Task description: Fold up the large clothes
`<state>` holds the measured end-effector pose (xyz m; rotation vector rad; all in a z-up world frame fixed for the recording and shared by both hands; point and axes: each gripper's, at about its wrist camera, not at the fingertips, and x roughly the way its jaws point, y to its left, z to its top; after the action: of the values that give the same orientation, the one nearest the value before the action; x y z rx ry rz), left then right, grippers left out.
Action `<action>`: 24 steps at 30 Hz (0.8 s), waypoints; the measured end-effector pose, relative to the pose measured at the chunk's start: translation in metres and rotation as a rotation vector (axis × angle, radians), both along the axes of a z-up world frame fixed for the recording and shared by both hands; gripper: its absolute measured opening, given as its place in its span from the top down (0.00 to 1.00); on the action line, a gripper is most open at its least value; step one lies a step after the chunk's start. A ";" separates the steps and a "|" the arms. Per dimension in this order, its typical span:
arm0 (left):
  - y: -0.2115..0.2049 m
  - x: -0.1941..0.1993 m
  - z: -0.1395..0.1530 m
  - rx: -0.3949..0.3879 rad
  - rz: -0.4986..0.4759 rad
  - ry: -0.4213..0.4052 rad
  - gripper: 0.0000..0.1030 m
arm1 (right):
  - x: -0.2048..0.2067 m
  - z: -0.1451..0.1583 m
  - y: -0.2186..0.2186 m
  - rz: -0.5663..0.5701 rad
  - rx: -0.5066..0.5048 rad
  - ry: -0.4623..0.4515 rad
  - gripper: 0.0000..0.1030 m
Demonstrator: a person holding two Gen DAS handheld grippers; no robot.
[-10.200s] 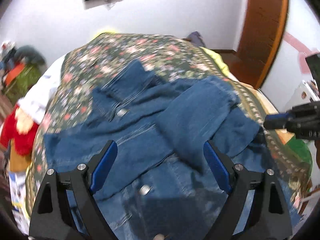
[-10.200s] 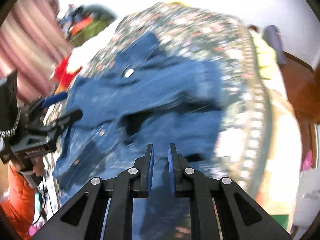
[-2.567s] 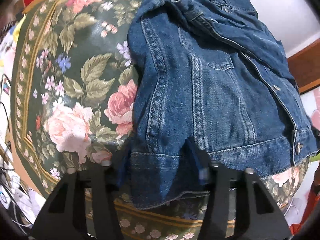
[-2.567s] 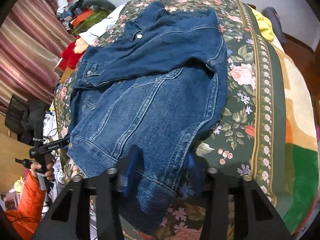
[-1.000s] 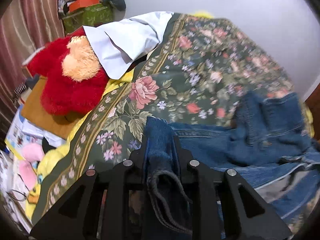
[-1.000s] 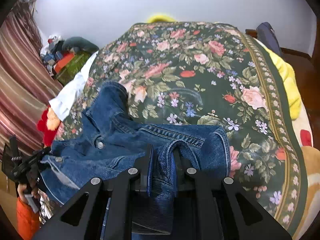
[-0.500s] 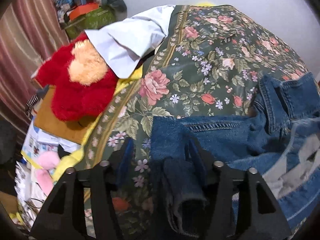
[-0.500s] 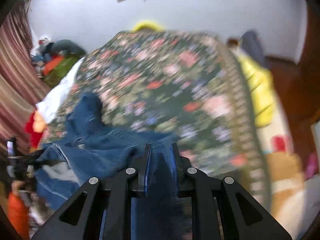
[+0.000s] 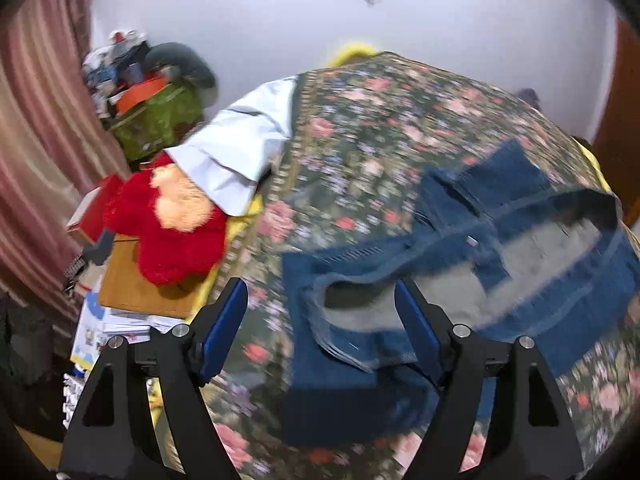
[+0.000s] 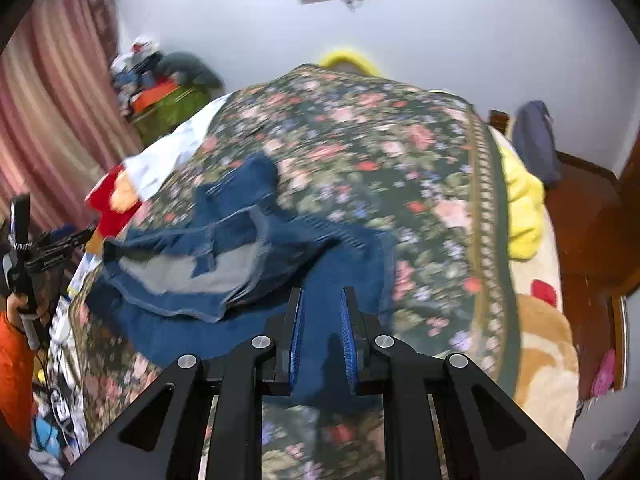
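- the denim jacket [image 9: 460, 280] lies on the floral bedspread [image 9: 380, 140] of the bed, its hem folded up over its body toward the collar, so the pale grey inside of the cloth shows along the top.
- the fold is loose: in the left wrist view the turned-over edge stands up in a hollow roll rather than lying flat on the layer beneath.
- the left hand-held gripper [image 9: 320, 332] has its blue pads wide apart; its jaws have just been opening, and the jacket edge it clamped a second ago now lies free below and between the fingers, touching neither pad.
- the right hand-held gripper [image 10: 321, 336] has its jaws nearly together with only a narrow slit; a second ago denim bulged between the pads, now nothing is pinched there and the jacket [image 10: 248, 272] lies on the bed beyond the fingertips.
- both views now sit higher over the jacket than half a second ago, and are blurred by motion.
- judgement: the bottom-to-top fold has just been laid and released; smoothing the raised roll or another fold likely remains.
- beyond the jacket's left side, off the bed edge, sit a red plush toy [image 9: 172, 224] and a white cloth [image 9: 236, 152].
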<state>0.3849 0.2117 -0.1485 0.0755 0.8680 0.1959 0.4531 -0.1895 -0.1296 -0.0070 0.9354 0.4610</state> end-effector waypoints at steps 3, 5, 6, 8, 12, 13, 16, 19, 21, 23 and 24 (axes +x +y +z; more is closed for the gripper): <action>-0.025 -0.010 -0.018 -0.016 -0.059 0.029 0.25 | -0.016 -0.008 0.020 0.050 -0.008 0.006 0.87; -0.039 -0.014 -0.030 -0.023 -0.088 0.058 0.25 | -0.024 -0.018 0.035 0.083 -0.031 0.026 0.87; -0.048 -0.016 -0.040 -0.033 -0.109 0.081 0.25 | -0.026 -0.022 0.041 0.095 -0.040 0.036 0.87; -0.060 -0.016 -0.056 -0.052 -0.134 0.117 0.25 | -0.031 -0.033 0.053 0.125 -0.054 0.060 0.87; -0.081 -0.009 -0.090 -0.054 -0.174 0.196 0.25 | -0.038 -0.056 0.079 0.181 -0.080 0.108 0.87; -0.084 -0.006 -0.096 -0.044 -0.177 0.203 0.25 | -0.038 -0.062 0.085 0.193 -0.087 0.115 0.87; -0.088 0.011 -0.104 -0.001 -0.173 0.196 0.25 | -0.037 -0.077 0.104 0.233 -0.132 0.122 0.87; -0.081 0.036 -0.103 0.008 -0.149 0.195 0.25 | -0.030 -0.084 0.122 0.274 -0.194 0.077 0.87; -0.073 0.056 -0.100 0.018 -0.133 0.186 0.26 | -0.019 -0.082 0.130 0.294 -0.216 0.043 0.87; -0.065 0.080 -0.092 0.004 -0.120 0.175 0.26 | -0.001 -0.079 0.134 0.276 -0.233 0.009 0.87; -0.062 0.088 -0.088 -0.012 -0.117 0.172 0.26 | 0.009 -0.077 0.135 0.269 -0.232 0.007 0.87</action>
<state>0.4728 0.1496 -0.2368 0.1335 1.0332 0.0755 0.4620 -0.0545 -0.2061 -0.3454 0.9952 0.5984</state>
